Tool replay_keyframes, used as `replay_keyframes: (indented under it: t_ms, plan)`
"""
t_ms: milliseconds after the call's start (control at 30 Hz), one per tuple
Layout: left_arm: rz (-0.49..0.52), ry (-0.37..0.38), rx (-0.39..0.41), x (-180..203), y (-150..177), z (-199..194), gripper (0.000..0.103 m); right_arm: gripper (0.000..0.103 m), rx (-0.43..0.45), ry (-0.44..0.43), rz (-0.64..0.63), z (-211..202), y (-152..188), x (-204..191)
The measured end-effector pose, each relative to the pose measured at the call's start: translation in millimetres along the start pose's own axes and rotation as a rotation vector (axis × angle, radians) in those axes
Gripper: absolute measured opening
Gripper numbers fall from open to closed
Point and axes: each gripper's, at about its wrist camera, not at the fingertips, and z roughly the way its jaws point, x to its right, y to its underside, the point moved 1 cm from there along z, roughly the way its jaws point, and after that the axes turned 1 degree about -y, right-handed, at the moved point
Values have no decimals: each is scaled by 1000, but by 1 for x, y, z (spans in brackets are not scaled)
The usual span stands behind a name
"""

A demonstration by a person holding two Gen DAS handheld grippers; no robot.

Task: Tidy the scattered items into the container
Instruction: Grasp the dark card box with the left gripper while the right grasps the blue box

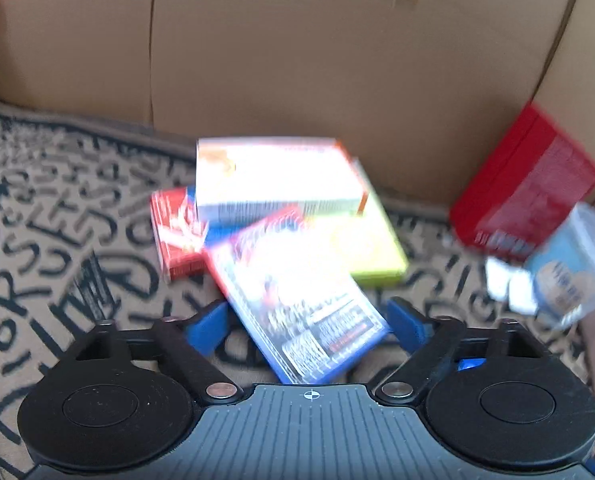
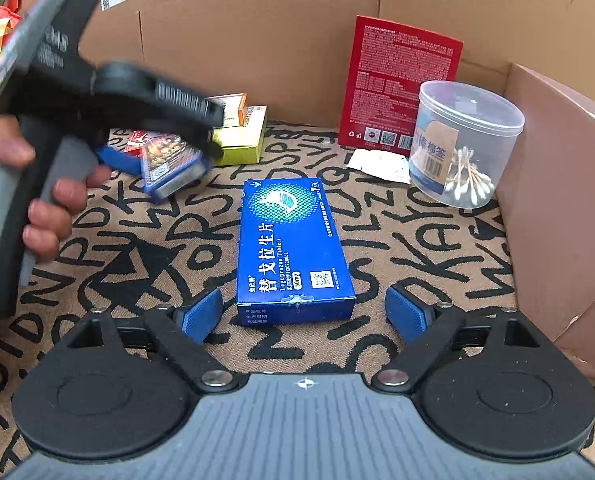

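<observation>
Left wrist view first, and it's pretty blurry. The left hand-held gripper (image 1: 309, 326) sits at the bottom of the frame with its blue pads spread wide. A blue card pack (image 1: 303, 300) lies tilted between them, but neither pad presses on it as far as I can tell, so it's open, not gripping. Just above that there's a small pile: a white and orange box (image 1: 277, 178) on top, a red box (image 1: 175, 234) poking out at the left and a yellow-green box (image 1: 377, 248) at the right. All of it sits on the letter-print mat (image 1: 57, 220) inside the cardboard box (image 1: 297, 60), whose wall fills the top half. At the right edge a big red carton (image 1: 525, 184) leans on the wall, with a clear tub (image 1: 569, 264) smeared in front of it.

Right wrist view is way sharper. The right hand-held gripper (image 2: 303, 314) is also wide open at the bottom of the frame, and a blue medicine box (image 2: 291, 248) lies flat on the mat (image 2: 417, 248) right ahead of it, its near end between the pads and clear of both. Upper right, the red carton (image 2: 397, 84) stands against the cardboard wall (image 2: 257, 32), the clear tub of cotton swabs (image 2: 463, 142) just beside it, and a white sachet (image 2: 379, 164) lies flat at the carton's foot. On the left, a person's hand (image 2: 37, 184) holds the other hand-held gripper (image 2: 157, 144) over the small pile, with the card pack (image 2: 173, 164) at its tip.
</observation>
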Motion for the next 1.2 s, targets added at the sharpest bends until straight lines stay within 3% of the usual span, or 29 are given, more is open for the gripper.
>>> replay_keyframes:
  t_ms: [100, 333, 433, 500, 733, 933, 1033, 1100, 1200]
  plan:
    - [49, -9, 7, 0, 7, -7, 72, 93, -4, -4, -5, 1, 0, -1]
    - [123, -16, 5, -11, 35, -39, 71, 93, -1, -2, 0, 0, 1, 1]
    - [163, -7, -7, -20, 50, -58, 77, 94, -2, 1, -3, 0, 1, 0]
    - [144, -36, 6, -24, 54, -65, 87, 94, -4, 3, -6, 1, 0, 0]
    - [66, -56, -12, -25, 46, -60, 92, 95, -5, 3, 0, 1, 1, 1]
    - [148, -104, 1, -9, 54, -44, 92, 97, -10, 7, 5, 7, -4, 1]
    - [211, -99, 17, -4, 61, -48, 71, 86, 3, 11, 4, 5, -4, 1]
    - [226, -77, 15, -2, 64, -52, 67, 68, 21, 0, 4, 1, -3, 0]
    - [250, -66, 11, 2, 71, -58, 67, 64, 30, -7, -11, -6, 1, -4]
